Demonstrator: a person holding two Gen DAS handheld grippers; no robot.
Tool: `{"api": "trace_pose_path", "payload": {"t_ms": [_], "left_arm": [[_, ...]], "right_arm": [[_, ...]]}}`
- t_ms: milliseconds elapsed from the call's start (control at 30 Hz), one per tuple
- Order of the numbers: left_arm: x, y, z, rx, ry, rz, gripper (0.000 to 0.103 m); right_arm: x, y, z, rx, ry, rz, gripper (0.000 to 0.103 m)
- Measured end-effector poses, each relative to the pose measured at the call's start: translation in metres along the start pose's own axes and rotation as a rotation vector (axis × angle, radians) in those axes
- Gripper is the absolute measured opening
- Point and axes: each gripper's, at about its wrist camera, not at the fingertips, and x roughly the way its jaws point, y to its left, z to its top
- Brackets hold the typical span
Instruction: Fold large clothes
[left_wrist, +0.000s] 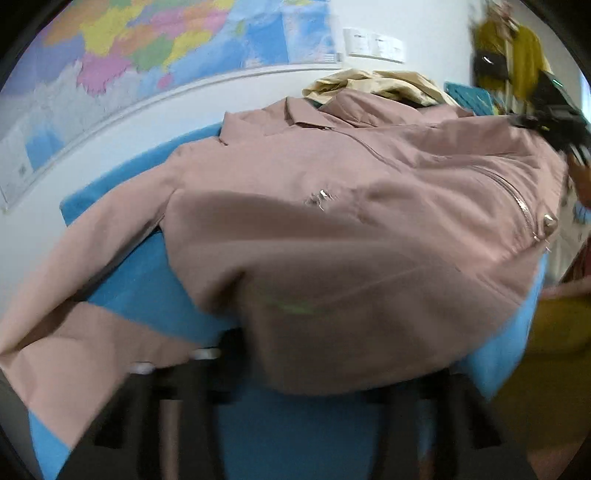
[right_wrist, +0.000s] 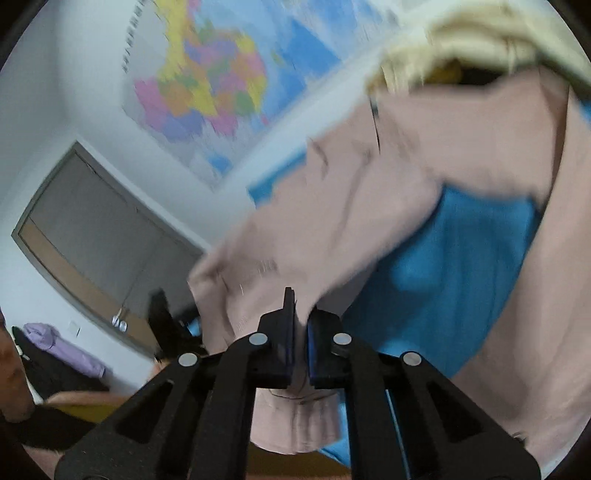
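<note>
Across the blue table the pink jacket lies mostly spread out, zip up, one sleeve hanging off the near edge. My right tongs are clamped on a bunched fold of it; my left tongs sit under the hem, too blurred to tell their grip. Almost all the folding remains, I judge.

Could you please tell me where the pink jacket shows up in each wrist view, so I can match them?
Left wrist: the pink jacket fills the centre, spread over the blue table.
Right wrist: the pink jacket runs from upper right to bottom centre.
Shared landmark: the coloured wall map.
</note>
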Motion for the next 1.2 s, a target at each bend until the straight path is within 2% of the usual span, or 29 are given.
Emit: {"api": "trace_pose_path", "payload": {"t_ms": [33,100,167,233,267,333,400,433,467,500,533,567,600,633,700,800,867,967,1000,1067,1133,1167,1200], "left_arm": [[-0.003,0.008,0.01,-0.049,-0.007,-0.002,0.005],[-0.023,0.024,0.023,-0.157,-0.056,-0.086,0.005],[-0.045,0.029,0.029,-0.204,-0.076,-0.136,0.004],[-0.067,0.026,0.027,-0.22,-0.095,-0.184,0.004],[-0.072,0.024,0.024,-0.23,-0.08,-0.206,0.004],[-0.076,0.019,0.012,-0.242,-0.028,-0.213,0.004],[-0.067,0.008,-0.001,-0.22,0.055,-0.191,0.005],[-0.061,0.003,-0.006,-0.209,0.088,-0.167,0.008],[-0.056,-0.001,-0.011,-0.195,0.115,-0.139,0.011],[-0.058,-0.004,-0.014,-0.183,0.108,-0.133,0.013],[-0.065,-0.005,-0.014,-0.171,0.081,-0.134,0.019],[-0.076,-0.006,-0.015,-0.158,0.039,-0.146,0.034],[-0.092,-0.006,-0.012,-0.138,-0.031,-0.154,0.045],[-0.109,-0.008,-0.009,-0.112,-0.104,-0.144,0.062],[-0.134,-0.017,-0.004,-0.048,-0.205,-0.148,0.065],[-0.139,-0.039,0.004,0.047,-0.237,-0.161,0.067],[-0.125,-0.057,0.007,0.106,-0.194,-0.169,0.068],[-0.094,-0.085,0.005,0.176,-0.106,-0.178,0.068],[-0.087,-0.092,0.003,0.191,-0.084,-0.187,0.068],[-0.073,-0.101,-0.001,0.221,-0.049,-0.201,0.068],[-0.06,-0.108,-0.004,0.251,-0.021,-0.19,0.068],[-0.055,-0.109,-0.005,0.257,-0.011,-0.182,0.068],[-0.048,-0.11,-0.005,0.26,0.003,-0.17,0.066]], "right_arm": [[-0.012,0.005,0.011,-0.015,-0.058,-0.031,0.006],[-0.026,0.001,0.023,-0.001,-0.118,-0.042,0.006],[-0.03,-0.009,0.028,0.022,-0.132,-0.108,0.006],[-0.019,-0.025,0.02,0.059,-0.073,-0.154,0.006],[-0.015,-0.032,0.016,0.063,-0.042,-0.187,0.006],[0.002,-0.047,-0.002,0.081,0.045,-0.228,0.007],[0.01,-0.057,-0.014,0.085,0.108,-0.302,0.015],[0.012,-0.056,-0.019,0.064,0.123,-0.354,0.016],[0.014,-0.05,-0.019,0.042,0.125,-0.384,0.025],[0.011,-0.041,-0.018,0.001,0.113,-0.41,0.03],[0.008,-0.027,-0.018,-0.05,0.092,-0.428,0.034],[0.005,-0.016,-0.018,-0.099,0.077,-0.432,0.043],[0.004,-0.001,-0.02,-0.166,0.065,-0.421,0.059],[0.007,0.021,-0.023,-0.25,0.065,-0.394,0.065],[0.026,0.048,-0.03,-0.358,0.113,-0.337,0.067],[0.067,0.073,-0.055,-0.457,0.266,-0.196,0.063],[0.088,0.09,-0.078,-0.568,0.359,-0.156,0.059],[0.101,0.101,-0.101,-0.634,0.443,-0.095,0.059],[0.106,0.105,-0.107,-0.66,0.466,-0.089,0.056],[0.119,0.109,-0.121,-0.731,0.521,-0.145,0.051],[0.133,0.11,-0.129,-0.799,0.528,-0.232,0.028],[0.138,0.108,-0.13,-0.815,0.528,-0.273,0.006],[0.139,0.107,-0.129,-0.822,0.515,-0.292,0.002]]}}
